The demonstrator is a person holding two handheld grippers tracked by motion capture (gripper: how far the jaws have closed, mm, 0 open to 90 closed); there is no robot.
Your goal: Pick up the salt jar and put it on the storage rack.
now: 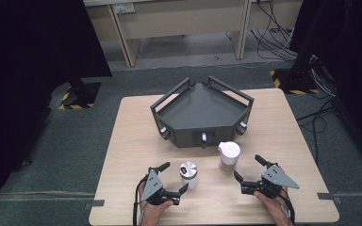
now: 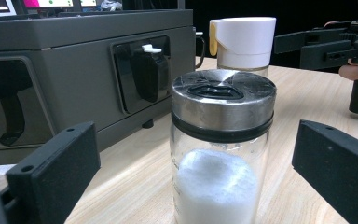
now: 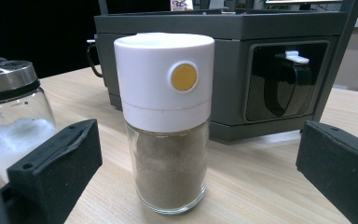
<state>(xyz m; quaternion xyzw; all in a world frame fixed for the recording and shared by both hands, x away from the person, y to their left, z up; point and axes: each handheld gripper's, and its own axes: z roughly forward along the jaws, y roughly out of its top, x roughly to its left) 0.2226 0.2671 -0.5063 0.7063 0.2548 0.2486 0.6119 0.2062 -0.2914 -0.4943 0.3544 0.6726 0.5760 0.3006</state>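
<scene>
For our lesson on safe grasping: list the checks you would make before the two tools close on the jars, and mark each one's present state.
1. Left tool open wide enough for the salt jar: ok, both jaws stand clear of the glass.
2. Right tool open and lined up with the pepper jar: ok, the jar sits between its jaws in the right gripper view.
3. Both jars upright on the table: ok.
4. Lids seated: salt jar's metal lid ok; pepper jar's white cap looks closed.
5. Jars apart from each other: ok.
6. Rack empty for placing: ok.
</scene>
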